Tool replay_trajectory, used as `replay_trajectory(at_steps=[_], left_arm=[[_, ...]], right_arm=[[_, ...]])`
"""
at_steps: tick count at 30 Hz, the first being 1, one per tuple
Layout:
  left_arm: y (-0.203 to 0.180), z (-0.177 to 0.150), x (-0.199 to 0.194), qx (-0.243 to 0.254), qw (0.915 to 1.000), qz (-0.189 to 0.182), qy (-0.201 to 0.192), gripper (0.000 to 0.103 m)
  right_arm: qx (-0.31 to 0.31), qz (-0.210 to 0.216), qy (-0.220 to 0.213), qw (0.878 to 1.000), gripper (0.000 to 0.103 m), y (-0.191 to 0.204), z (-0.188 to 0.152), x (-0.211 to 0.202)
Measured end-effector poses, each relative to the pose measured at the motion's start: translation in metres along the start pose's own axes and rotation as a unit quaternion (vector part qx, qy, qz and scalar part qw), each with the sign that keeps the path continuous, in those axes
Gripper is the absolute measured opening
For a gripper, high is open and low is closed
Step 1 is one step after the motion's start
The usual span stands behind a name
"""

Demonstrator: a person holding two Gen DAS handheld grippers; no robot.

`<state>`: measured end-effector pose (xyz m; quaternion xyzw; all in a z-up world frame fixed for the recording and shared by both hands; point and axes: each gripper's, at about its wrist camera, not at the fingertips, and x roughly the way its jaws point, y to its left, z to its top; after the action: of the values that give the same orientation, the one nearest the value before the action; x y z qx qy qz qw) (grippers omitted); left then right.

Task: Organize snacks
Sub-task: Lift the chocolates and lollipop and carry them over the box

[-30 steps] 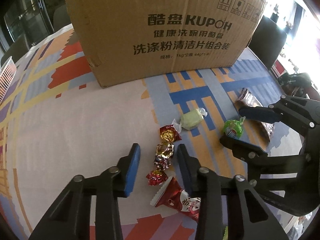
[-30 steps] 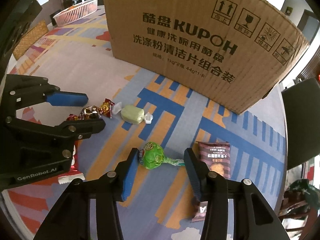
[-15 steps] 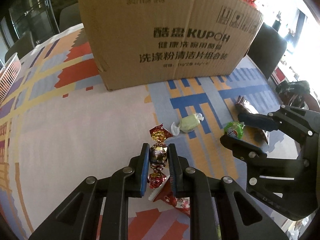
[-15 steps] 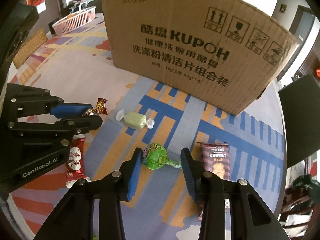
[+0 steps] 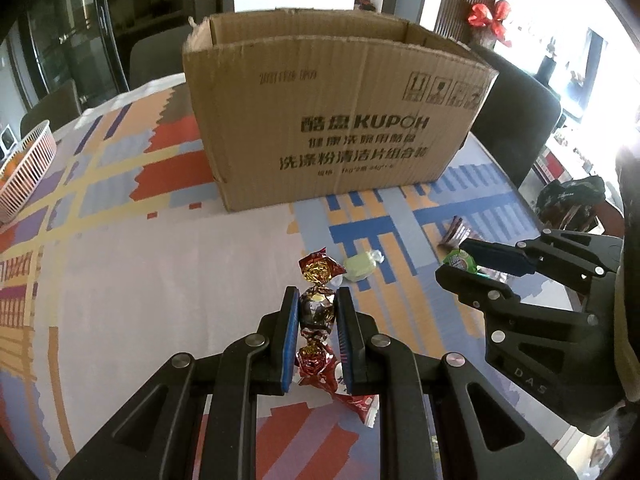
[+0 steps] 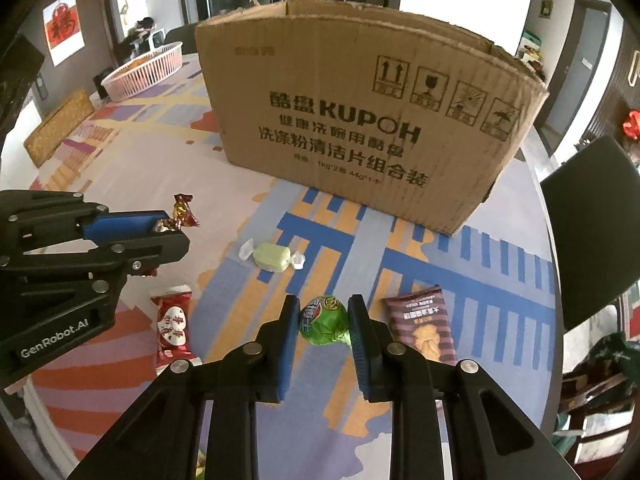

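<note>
My left gripper (image 5: 317, 300) is shut on a red-and-gold foil candy (image 5: 316, 312) and holds it above the table; it also shows in the right wrist view (image 6: 164, 228). My right gripper (image 6: 323, 312) is shut on a green lollipop (image 6: 325, 320), lifted off the cloth; the lollipop also shows in the left wrist view (image 5: 460, 261). An open cardboard box (image 5: 336, 128) stands behind, also in the right wrist view (image 6: 360, 132). A pale green candy (image 6: 273, 257), a red packet (image 6: 173, 330) and a brown packet (image 6: 422, 326) lie on the table.
The table has a colourful patterned cloth (image 5: 120, 264). A pink basket (image 6: 144, 70) stands at the far left, also in the left wrist view (image 5: 24, 164). Dark chairs (image 6: 588, 228) stand around the table's edge.
Both grippers closed on their sweets and rose: the left on the foil candy, the right on the green lollipop. Both views now look higher, showing the box's open top.
</note>
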<state>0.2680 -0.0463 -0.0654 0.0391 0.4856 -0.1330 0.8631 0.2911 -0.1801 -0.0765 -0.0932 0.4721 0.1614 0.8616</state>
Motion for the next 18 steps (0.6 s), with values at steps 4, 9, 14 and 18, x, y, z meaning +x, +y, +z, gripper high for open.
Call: replay_trajectory(at_steps=[4,9,14,18], left_arm=[[-0.004,0.005,-0.011,0.000,0.9999,-0.006,-0.013,0.019],[-0.009,0.013,-0.027,0.001,0.9994,-0.013,-0.033,0.019],[-0.012,0.022,-0.044,0.004,0.9984,-0.015,-0.055,0.019],[-0.015,0.029,-0.060,0.009,0.9970,-0.014,-0.076,0.019]], right_arm=[[0.007,0.002,-0.015,1.000,0.026,-0.003,0.003,-0.013],[0.012,0.002,-0.042,0.999,0.026,-0.003,0.009,-0.034],[0.019,0.003,-0.069,0.997,0.026,-0.006,0.019,-0.056],[0.022,-0.003,-0.092,0.996,0.026,-0.007,0.025,-0.071]])
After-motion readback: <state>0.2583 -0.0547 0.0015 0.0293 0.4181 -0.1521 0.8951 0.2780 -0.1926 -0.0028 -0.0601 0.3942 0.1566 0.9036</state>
